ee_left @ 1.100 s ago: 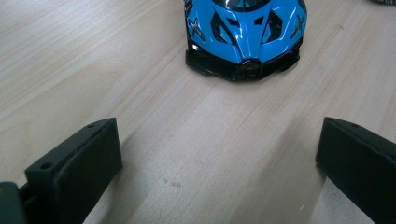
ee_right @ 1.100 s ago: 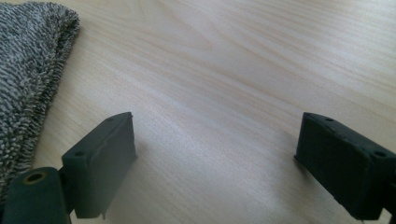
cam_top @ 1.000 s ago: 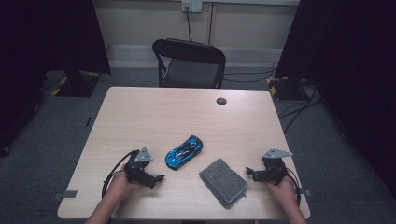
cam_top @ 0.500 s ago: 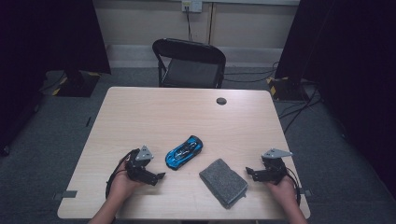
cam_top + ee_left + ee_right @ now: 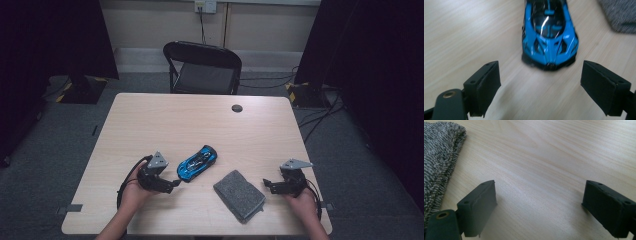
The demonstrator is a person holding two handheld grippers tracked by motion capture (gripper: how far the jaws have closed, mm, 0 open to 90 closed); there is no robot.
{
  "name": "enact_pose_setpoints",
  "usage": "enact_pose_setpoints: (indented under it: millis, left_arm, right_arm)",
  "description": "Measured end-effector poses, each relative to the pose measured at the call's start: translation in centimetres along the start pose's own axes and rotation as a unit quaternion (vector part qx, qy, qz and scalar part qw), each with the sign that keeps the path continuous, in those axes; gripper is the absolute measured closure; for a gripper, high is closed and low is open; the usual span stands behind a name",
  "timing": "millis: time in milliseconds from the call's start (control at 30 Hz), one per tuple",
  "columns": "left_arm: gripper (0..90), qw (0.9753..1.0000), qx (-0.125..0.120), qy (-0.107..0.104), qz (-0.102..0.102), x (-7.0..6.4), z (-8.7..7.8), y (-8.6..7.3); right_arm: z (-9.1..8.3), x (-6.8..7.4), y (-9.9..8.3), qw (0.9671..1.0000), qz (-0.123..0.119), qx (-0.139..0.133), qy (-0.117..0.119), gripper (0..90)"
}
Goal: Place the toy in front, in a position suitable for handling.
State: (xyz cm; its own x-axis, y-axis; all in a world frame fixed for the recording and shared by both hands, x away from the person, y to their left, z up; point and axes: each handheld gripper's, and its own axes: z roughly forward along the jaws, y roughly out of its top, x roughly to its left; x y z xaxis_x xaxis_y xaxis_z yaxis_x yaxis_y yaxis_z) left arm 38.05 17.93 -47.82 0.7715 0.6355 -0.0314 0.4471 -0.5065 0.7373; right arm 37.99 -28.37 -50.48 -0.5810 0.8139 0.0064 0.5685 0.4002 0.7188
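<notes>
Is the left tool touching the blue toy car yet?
Apart. In the left gripper view, the left tool stands open with bare table between its jaws, and the blue toy car sits just beyond them, its near end clear of both.

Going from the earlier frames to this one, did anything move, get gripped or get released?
The left tongs edged slightly toward the blue car, jaws open, the car's end just ahead of them and not yet gripped. Nothing was taken hold of or let go. The car, the grey cloth and the right tongs, also open, stayed where they were.
</notes>
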Motion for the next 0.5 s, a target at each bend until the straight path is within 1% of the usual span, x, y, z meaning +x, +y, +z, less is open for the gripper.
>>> enact_pose_setpoints:
  millis: [33, 67, 100, 167, 200, 300, 367, 400, 433, 467, 500]
  left_arm:
    - [15.1, 0.9999, -0.002, -0.011, -0.004, -0.1, 0.4, 0.7]
    - [15.1, 0.9999, -0.002, -0.011, -0.004, -0.1, 0.4, 0.7]
    - [15.1, 0.9999, -0.003, -0.012, -0.004, -0.2, 0.6, 1.2]
    - [15.1, 0.9996, -0.011, -0.024, -0.012, -0.1, 1.0, 2.1]
    - [15.1, 0.9995, -0.015, -0.026, -0.009, -0.1, 1.3, 2.5]
    - [15.0, 0.9994, -0.013, -0.030, -0.010, -0.1, 2.3, 3.8]
    - [14.9, 0.9996, -0.008, -0.027, -0.008, -0.1, 3.2, 4.6]
    - [14.8, 0.9997, 0.000, -0.024, -0.010, -0.1, 3.9, 5.1]
    - [14.8, 0.9997, 0.005, -0.024, -0.010, -0.1, 4.3, 5.3]
    - [14.8, 0.9997, 0.005, -0.024, -0.010, -0.1, 4.3, 5.3]
    - [14.8, 0.9998, 0.010, -0.016, -0.007, -0.2, 4.9, 5.4]
  right_arm:
    - [0.0, 0.0, 0.0, 1.0000, 0.000, 0.000, 0.000, 11.1]
    - [0.0, 0.0, 0.0, 1.0000, 0.000, 0.000, 0.000, 11.1]
    - [0.0, 0.0, 0.0, 1.0000, 0.000, 0.000, 0.000, 11.1]
    - [0.0, 0.0, 0.0, 1.0000, 0.000, 0.000, 0.000, 11.1]
    - [0.0, 0.0, 0.0, 1.0000, 0.000, 0.000, 0.000, 11.1]
    - [0.0, 0.0, 0.0, 1.0000, 0.000, 0.000, 0.000, 11.1]
    - [0.0, 0.0, 0.0, 1.0000, 0.000, 0.000, 0.000, 11.1]
    - [0.0, 0.0, 0.0, 1.0000, 0.000, 0.000, 0.000, 11.1]
    - [0.0, 0.0, 0.0, 1.0000, 0.000, 0.000, 0.000, 11.1]
    - [0.0, 0.0, 0.0, 1.0000, 0.000, 0.000, 0.000, 11.1]
    - [0.0, 0.0, 0.0, 1.0000, 0.000, 0.000, 0.000, 11.1]
